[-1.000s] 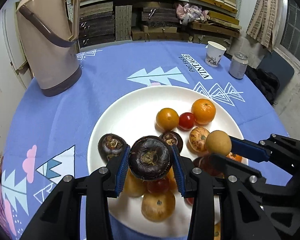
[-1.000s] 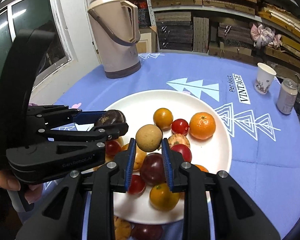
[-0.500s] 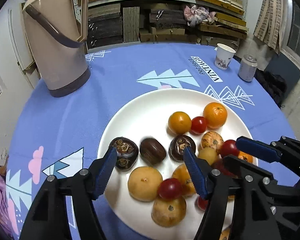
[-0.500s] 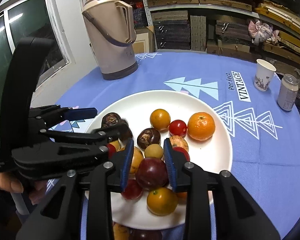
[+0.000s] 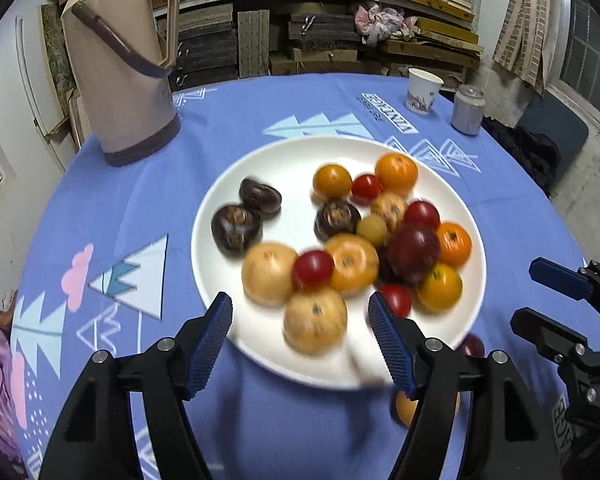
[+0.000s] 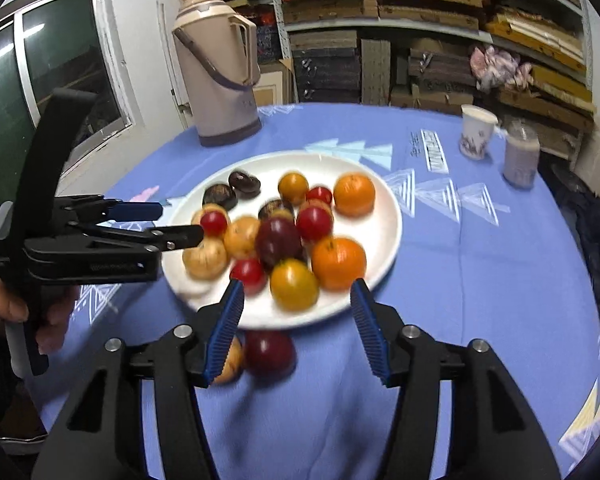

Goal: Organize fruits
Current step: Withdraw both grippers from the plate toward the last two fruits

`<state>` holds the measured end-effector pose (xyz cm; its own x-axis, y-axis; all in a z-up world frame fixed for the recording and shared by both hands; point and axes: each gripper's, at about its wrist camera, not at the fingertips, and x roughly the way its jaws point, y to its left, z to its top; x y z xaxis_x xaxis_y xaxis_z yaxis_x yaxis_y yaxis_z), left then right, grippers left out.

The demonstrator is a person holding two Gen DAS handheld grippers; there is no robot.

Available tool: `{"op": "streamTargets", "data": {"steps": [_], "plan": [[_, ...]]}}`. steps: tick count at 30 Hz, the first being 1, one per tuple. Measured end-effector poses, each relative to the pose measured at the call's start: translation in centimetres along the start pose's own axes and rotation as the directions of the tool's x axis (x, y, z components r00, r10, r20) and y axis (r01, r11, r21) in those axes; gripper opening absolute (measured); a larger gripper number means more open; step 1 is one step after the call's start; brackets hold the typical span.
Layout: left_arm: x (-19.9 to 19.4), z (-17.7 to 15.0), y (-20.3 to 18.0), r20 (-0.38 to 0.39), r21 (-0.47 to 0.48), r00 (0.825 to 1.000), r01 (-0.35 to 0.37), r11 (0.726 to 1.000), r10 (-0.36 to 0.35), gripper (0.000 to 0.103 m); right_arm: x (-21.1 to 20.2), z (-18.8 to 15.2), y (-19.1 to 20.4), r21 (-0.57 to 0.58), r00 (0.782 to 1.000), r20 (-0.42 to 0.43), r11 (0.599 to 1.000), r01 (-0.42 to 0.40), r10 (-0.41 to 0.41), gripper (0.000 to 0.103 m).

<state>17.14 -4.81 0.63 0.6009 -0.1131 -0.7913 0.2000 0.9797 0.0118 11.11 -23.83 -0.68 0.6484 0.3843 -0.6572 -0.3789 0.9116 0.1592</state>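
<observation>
A white plate (image 5: 284, 160) (image 6: 384, 216) on the blue cloth holds several fruits: oranges, red tomatoes, tan pears and dark purple ones. Two dark fruits (image 5: 236, 232) (image 5: 260, 198) lie together at its left side. A small tan fruit (image 5: 372, 230) rests in the pile. My left gripper (image 5: 298, 312) (image 6: 178, 223) hovers over the plate's near rim, jaws opening, nothing between them. My right gripper (image 6: 297, 292) (image 5: 528, 296) hangs at the near right rim, jaws opening and empty. A dark red fruit (image 6: 270, 352) and an orange-tan fruit (image 6: 230, 358) lie on the cloth just off the plate.
A tall beige thermos (image 5: 120, 68) stands at the back left. A paper cup (image 5: 422, 90) and a can (image 5: 468, 110) stand at the back right. Shelves of boards lie beyond the round table. A person's hand (image 6: 4, 312) holds the left gripper's handle.
The left gripper let go of the dark fruit, which now lies at the plate's left. The right gripper dropped the small tan fruit into the pile. Both pulled back towards the near rim.
</observation>
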Motion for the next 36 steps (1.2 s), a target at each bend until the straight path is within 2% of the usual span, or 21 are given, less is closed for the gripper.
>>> {"op": "streamTargets", "data": {"steps": [9, 23, 25, 26, 29, 32, 36], "plan": [[-1.0, -2.9, 0.1, -0.021, -0.030, 1.000, 0.012, 0.999, -0.012, 0.076, 1.5, -2.8, 0.4, 0.025, 0.998, -0.064, 1.000, -0.006, 0.007, 0.055], [-0.7, -5.4, 0.0, -0.067, -0.039, 0.997, 0.038, 0.999, -0.040, 0.077, 5.1, -2.5, 0.7, 0.091, 0.994, -0.106, 0.996, -0.025, 0.034, 0.055], [-0.6, -5.6, 0.0, -0.074, -0.039, 0.996, 0.040, 0.998, -0.043, 0.079, 5.5, -2.5, 0.6, 0.104, 0.992, -0.116, 0.994, -0.041, 0.053, 0.051], [-0.5, -5.7, 0.0, -0.080, -0.039, 0.996, 0.040, 0.998, -0.043, 0.079, 5.7, -2.5, 0.7, 0.096, 0.990, -0.122, 0.993, -0.066, 0.077, 0.038], [-0.4, -5.9, -0.4, -0.093, -0.032, 0.993, 0.063, 0.998, -0.066, 0.080, 5.6, -2.5, 1.4, 0.070, 0.990, -0.120, 0.996, -0.059, 0.067, 0.038], [-0.5, -6.1, -1.4, -0.097, -0.002, 0.992, 0.080, 0.997, -0.080, 0.080, 5.2, -2.8, 0.1, 0.137, 0.988, -0.113, 0.987, -0.084, 0.100, 0.038], [-0.3, -6.3, -3.0, -0.104, 0.036, 0.990, 0.098, 0.995, -0.094, 0.082, 4.1, -3.4, -1.5, 0.163, 0.992, -0.099, 0.985, -0.058, 0.075, 0.038]]}}
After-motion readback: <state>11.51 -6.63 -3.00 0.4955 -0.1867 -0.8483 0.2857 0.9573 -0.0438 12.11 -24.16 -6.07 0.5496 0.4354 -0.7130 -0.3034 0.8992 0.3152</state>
